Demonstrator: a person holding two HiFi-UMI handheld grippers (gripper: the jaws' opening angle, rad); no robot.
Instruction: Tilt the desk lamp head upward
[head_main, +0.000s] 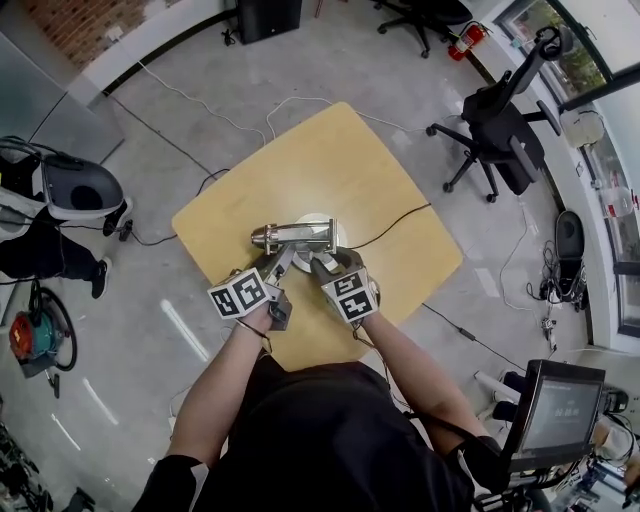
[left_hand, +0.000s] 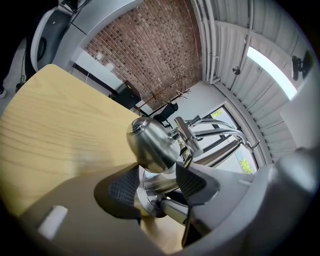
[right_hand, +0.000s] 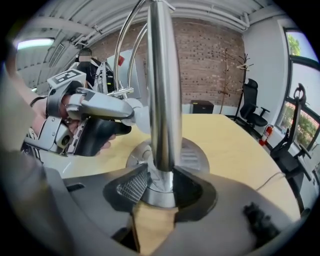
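Observation:
A chrome desk lamp stands mid-table, its round base (head_main: 318, 222) under a folded arm, the dome head (head_main: 265, 236) pointing left. My left gripper (head_main: 283, 262) is at the head. In the left gripper view the head (left_hand: 152, 145) sits just past the tips of the left gripper (left_hand: 157, 185), whose jaws stand wide without pressing on it. My right gripper (head_main: 322, 262) straddles the upright pole. In the right gripper view the pole (right_hand: 161, 100) rises between the right gripper's (right_hand: 160, 187) spread jaws, a gap showing beside the left pad. The lamp base (right_hand: 195, 155) lies behind it.
The round wooden table (head_main: 400, 200) carries the lamp's black cord (head_main: 395, 222), which runs off to the right. A black office chair (head_main: 495, 130) stands at the back right and a monitor (head_main: 560, 410) at the near right. A person (head_main: 60, 200) sits at the left by a red vacuum (head_main: 35, 335).

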